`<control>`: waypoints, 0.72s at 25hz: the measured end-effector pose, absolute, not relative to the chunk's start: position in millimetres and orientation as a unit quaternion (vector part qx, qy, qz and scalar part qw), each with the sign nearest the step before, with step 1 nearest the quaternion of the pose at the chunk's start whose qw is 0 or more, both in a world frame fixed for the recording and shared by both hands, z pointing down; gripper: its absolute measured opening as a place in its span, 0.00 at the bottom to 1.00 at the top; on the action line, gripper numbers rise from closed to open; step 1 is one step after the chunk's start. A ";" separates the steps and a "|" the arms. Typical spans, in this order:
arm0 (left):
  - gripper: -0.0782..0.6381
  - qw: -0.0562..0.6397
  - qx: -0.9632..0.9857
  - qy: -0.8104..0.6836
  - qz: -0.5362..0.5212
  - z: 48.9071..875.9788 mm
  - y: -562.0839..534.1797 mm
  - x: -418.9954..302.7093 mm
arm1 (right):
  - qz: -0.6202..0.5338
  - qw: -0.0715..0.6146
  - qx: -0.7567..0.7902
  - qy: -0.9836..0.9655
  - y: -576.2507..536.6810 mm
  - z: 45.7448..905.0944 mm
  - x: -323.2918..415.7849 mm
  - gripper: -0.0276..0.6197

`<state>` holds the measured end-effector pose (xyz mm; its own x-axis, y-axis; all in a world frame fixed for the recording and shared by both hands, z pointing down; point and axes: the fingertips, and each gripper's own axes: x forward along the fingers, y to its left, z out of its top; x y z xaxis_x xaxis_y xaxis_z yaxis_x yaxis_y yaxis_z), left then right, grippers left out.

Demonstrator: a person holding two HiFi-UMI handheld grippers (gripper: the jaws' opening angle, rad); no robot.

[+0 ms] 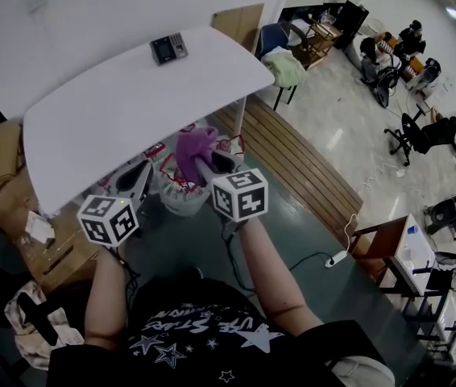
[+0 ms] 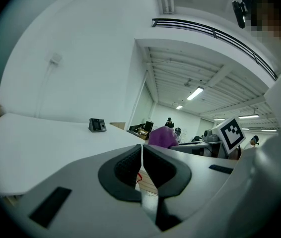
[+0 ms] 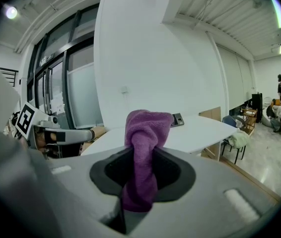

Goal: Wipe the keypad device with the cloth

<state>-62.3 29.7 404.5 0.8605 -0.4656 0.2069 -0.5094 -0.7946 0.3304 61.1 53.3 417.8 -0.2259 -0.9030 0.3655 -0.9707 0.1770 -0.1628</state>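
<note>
The keypad device [image 1: 168,48] lies flat on the far part of the white table [image 1: 123,111], small and dark with a screen and keys; it also shows far off as the device [image 2: 97,125] and the device [image 3: 176,119] in the two gripper views. My right gripper [image 1: 210,161] is shut on a purple cloth [image 1: 193,150] that bunches up above its jaws; in the right gripper view the cloth [image 3: 144,152] fills the jaw gap. My left gripper [image 1: 141,177] is shut with nothing in it, its pads [image 2: 130,165] together. Both grippers hang short of the table's near edge.
Cardboard boxes [image 1: 6,176] stand left of the table, and bags [image 1: 181,192] lie under its near edge. A chair with a pale cloth [image 1: 283,64] stands at the table's right end. Wooden floor strips [image 1: 308,168] and office chairs [image 1: 417,131] lie to the right.
</note>
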 end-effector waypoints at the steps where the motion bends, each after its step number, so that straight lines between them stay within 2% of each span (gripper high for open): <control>1: 0.14 0.189 0.946 -0.257 0.057 403.6 31.7 -64.3 | 0.182 0.094 0.616 -0.761 54.3 417.5 59.1 0.19; 18: 0.13 0.192 0.950 -0.242 0.053 394.9 34.9 -159.6 | 0.182 0.114 0.615 -0.759 53.3 411.0 -40.0 0.19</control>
<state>-159.6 34.9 394.9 0.8776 -0.4388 0.1929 -0.4793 -0.8091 0.3401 -40.0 53.3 411.0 -0.2168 -0.8918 0.3970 -0.9749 0.1771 -0.1346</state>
